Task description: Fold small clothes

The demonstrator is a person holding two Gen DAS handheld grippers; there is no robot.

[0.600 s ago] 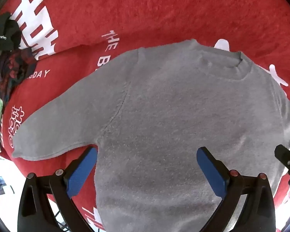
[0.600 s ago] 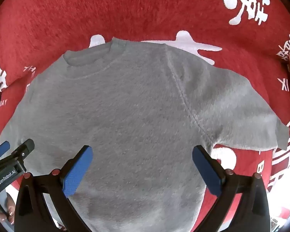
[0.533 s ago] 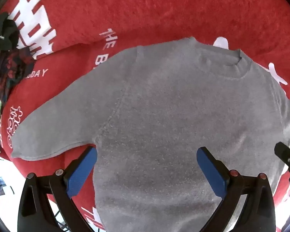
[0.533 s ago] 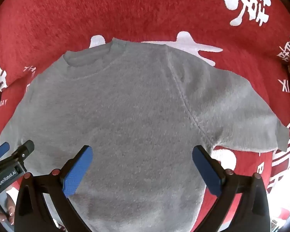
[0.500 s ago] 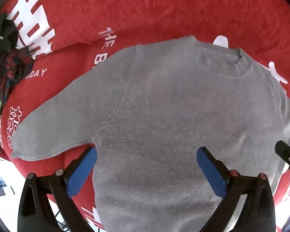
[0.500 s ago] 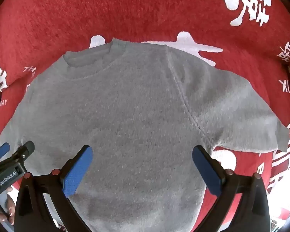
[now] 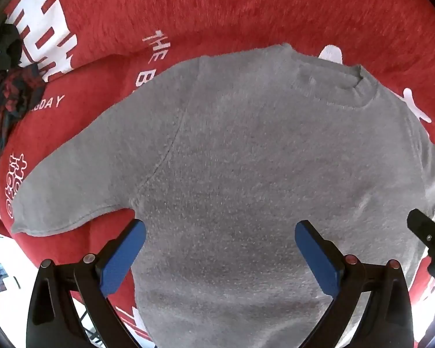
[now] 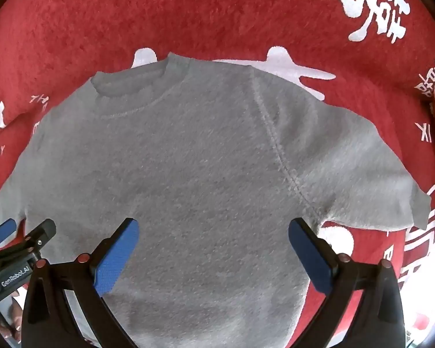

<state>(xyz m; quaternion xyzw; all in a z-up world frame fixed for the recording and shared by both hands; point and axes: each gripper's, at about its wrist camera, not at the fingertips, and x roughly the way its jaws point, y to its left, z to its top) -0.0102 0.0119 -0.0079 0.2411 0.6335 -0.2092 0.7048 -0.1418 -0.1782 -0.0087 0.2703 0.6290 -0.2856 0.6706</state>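
Below, the sweater (image 7: 246, 174) hem is cut off behind both wide, empty tools (image 7: 219, 249) (image 8: 213, 248). Only the left view shows dark clothes (image 7: 8, 87) at the blanket (image 7: 217, 8) edge; only the right shows the right sleeve end (image 8: 391, 191).

Likely a home: a red plush blanket (image 7: 246, 8) with white lettering, clothes heaped (image 7: 5, 87) beside it.

sweater (image 7: 246, 174) flat on blanket (image 7: 246, 8), clothes pile (image 7: 5, 87) left

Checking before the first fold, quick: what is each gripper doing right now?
Left gripper: open, holding nothing, above the grey sweater.
Right gripper: open, holding nothing, above the same sweater.
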